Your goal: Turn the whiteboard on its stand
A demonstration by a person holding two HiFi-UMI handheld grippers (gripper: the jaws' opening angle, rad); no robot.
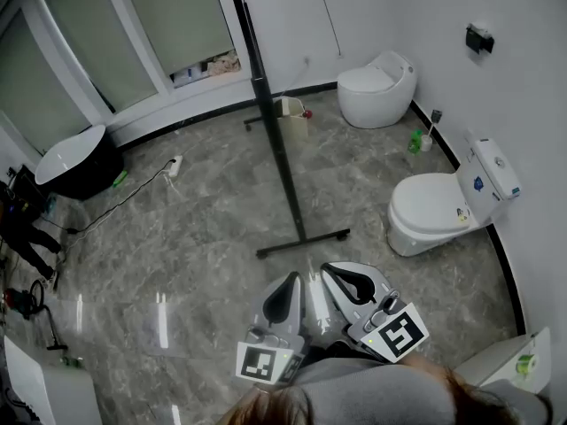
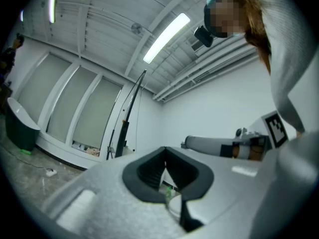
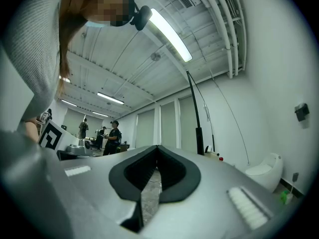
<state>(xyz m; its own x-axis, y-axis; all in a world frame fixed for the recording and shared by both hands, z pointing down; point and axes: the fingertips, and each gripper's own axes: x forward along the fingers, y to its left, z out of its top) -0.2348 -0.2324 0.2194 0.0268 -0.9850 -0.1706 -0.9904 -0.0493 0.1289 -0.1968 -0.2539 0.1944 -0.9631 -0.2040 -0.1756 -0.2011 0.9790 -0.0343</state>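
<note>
Both the left gripper (image 1: 291, 282) and the right gripper (image 1: 335, 271) are clenched shut and empty, held close to the person's body. The whiteboard stand (image 1: 275, 140) rises from the marbled floor (image 1: 177, 237) just beyond them, apart from both. Only its dark upright and floor bar show; the top is cut off and the board's face cannot be made out. A blue sticker (image 1: 478, 183) on the nearby toilet (image 1: 434, 206) is too small to read.
</note>
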